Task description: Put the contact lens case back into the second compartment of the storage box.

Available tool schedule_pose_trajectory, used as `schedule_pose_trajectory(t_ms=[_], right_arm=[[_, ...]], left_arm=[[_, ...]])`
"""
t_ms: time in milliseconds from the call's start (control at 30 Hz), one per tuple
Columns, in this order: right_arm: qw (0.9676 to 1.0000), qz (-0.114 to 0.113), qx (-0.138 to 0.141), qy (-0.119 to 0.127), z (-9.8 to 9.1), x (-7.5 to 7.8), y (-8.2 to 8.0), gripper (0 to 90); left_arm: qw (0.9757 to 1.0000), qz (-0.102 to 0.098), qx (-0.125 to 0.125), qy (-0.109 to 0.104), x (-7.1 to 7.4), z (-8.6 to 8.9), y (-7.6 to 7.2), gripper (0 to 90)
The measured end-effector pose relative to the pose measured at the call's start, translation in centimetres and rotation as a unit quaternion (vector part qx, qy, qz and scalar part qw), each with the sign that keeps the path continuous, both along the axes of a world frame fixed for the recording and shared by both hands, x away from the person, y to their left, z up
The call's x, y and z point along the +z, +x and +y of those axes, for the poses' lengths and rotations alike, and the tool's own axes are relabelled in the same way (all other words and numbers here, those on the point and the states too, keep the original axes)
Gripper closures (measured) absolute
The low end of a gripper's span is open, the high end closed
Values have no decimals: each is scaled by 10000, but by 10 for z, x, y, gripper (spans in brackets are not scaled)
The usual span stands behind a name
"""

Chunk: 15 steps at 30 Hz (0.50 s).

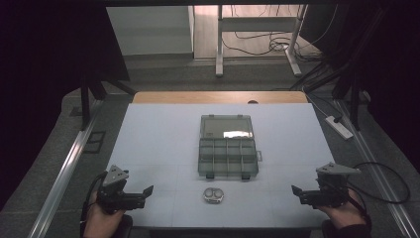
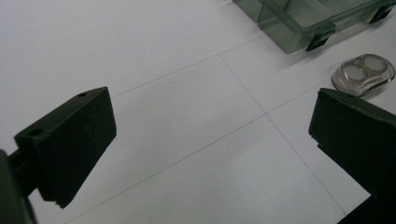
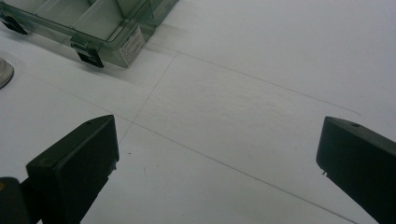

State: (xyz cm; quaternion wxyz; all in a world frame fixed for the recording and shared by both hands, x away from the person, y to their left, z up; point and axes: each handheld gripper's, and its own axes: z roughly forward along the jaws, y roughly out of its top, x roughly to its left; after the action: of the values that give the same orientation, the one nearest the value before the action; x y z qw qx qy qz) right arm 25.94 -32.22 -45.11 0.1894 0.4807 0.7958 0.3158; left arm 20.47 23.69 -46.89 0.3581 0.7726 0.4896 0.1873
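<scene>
Low, level, claws (image 1: 148,191) (image 1: 295,190) facing inward.

The white bench (image 1: 158,144) carries thin grid lines, and a wooden edge (image 1: 220,97) shows along its far side. A white power strip (image 1: 339,127) lies on the grey floor (image 1: 44,173) right of it. Beyond stand white desk legs (image 1: 219,44), with loose cables (image 1: 270,45) on the wooden floor behind.

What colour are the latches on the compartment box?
Black latches on the clear smoky-grey box; left gripper view shows it best.
</scene>
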Motion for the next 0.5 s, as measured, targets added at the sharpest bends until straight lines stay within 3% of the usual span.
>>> schedule_pose_trajectory(t_ms=[500], right_arm=[[9998, 70, 140, -81, 4, -1, 1, 0]], left_arm=[[9997, 33, -97, 202, 0, -4, -1, 14]])
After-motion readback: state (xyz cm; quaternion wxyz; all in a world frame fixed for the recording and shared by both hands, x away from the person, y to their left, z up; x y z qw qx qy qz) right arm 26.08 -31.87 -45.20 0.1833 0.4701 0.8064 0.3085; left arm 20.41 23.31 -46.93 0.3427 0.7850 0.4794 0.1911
